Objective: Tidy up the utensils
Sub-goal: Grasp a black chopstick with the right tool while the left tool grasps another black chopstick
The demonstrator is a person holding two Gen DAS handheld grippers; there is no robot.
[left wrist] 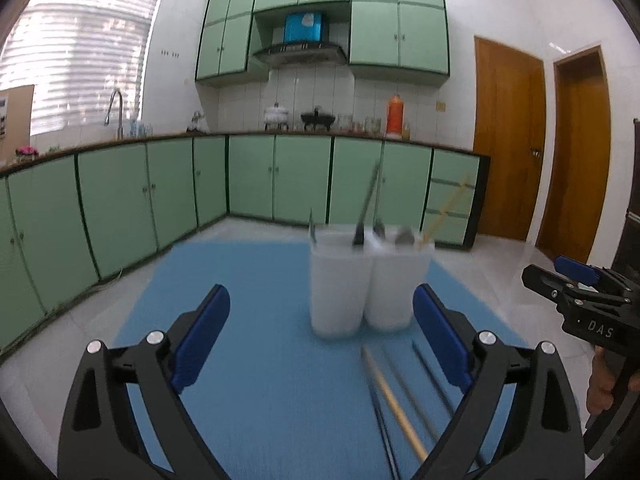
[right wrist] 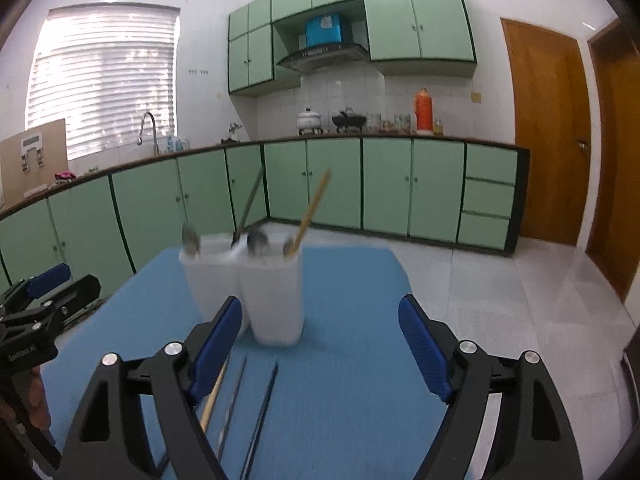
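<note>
A white plastic utensil holder (left wrist: 360, 288), made of two smooth rounded compartments joined side by side, is standing upright on a blue mat (left wrist: 248, 380) with a fine matte texture. Spoon bowls (right wrist: 191, 240) of dull grey metal are poking above its rim, a dark chopstick (left wrist: 369, 200) is leaning out of the left compartment, and a pale wooden chopstick (right wrist: 314, 210) is slanting out of the right one. Everything there is blurred, so finer detail cannot be told.

Near the holder, loose chopsticks are lying flat on the mat, roughly parallel: one light wooden stick (left wrist: 394, 400), a grey metallic one (left wrist: 412, 392) and thin dark ones (left wrist: 430, 372) beside it.

The mat is covering a table, and beyond it a glossy pale tiled floor (right wrist: 500, 280) is reflecting light. Mint-green cabinets (left wrist: 160, 192) with dark trim are running along the far walls under a counter, with an orange thermos (right wrist: 423, 110), a curved faucet (left wrist: 116, 108), a blinded window and brown wooden doors (left wrist: 508, 136) at the right.

The left gripper (left wrist: 322, 336) is hovering above the mat, its ribbed blue pads (left wrist: 202, 340) spread wide, released, grasping nothing. The right gripper (right wrist: 320, 344) is hovering to its right, likewise wide apart and empty, pointing at the holder with the loose sticks under its left finger.
</note>
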